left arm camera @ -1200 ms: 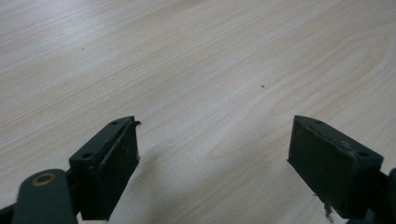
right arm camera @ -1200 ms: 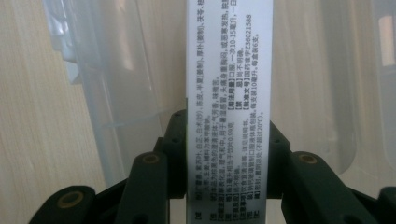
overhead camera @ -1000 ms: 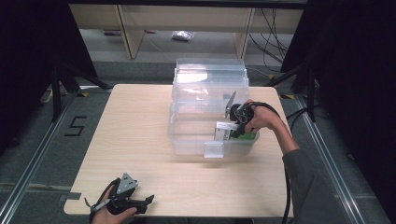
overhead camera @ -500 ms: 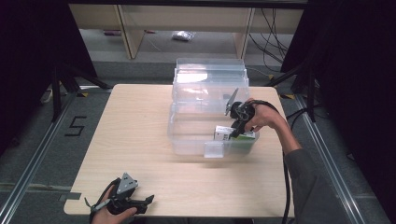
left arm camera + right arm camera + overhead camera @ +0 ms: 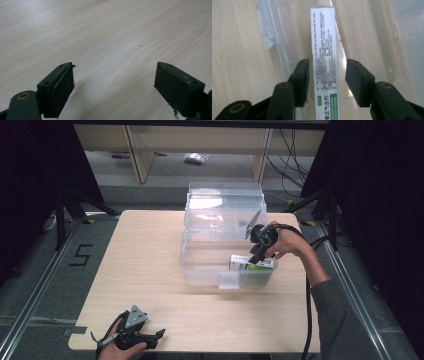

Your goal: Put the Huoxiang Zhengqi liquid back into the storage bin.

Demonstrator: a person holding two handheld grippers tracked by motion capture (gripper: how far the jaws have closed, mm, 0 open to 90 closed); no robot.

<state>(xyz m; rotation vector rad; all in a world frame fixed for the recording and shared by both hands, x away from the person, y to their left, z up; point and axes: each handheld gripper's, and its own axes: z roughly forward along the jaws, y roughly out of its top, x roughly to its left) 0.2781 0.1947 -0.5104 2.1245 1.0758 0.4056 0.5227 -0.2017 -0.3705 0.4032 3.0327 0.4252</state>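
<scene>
**Carton released into the clear bin**

A long, narrow white cardboard carton with a green band and printed text [image 5: 324, 62] is seen lying inside the clear, open-topped plastic storage bin [image 5: 200, 265], along its front wall toward the right-hand end; in the high view it shows as a white-and-green strip [image 5: 252, 263] behind the bin's small front latch. The right gripper [image 5: 327, 80] is held just above it, and its jaws have just been opening: they stand apart on either side of the carton, with a visible gap between each pad and the carton's long faces, so nothing is gripped. The left gripper [image 5: 113, 85] is rested low at the near left corner of the pale wooden table [image 5: 150, 270], its jaws spread wide over bare wood.

The carton is judged to be light and fairly stiff along its length, though its thin card walls would be dented by a hard squeeze. Its smooth printed faces may be somewhat slippery. A hold is best taken across the narrow width near mid-length, where balance is kept and the bin wall beside it is cleared.
</scene>
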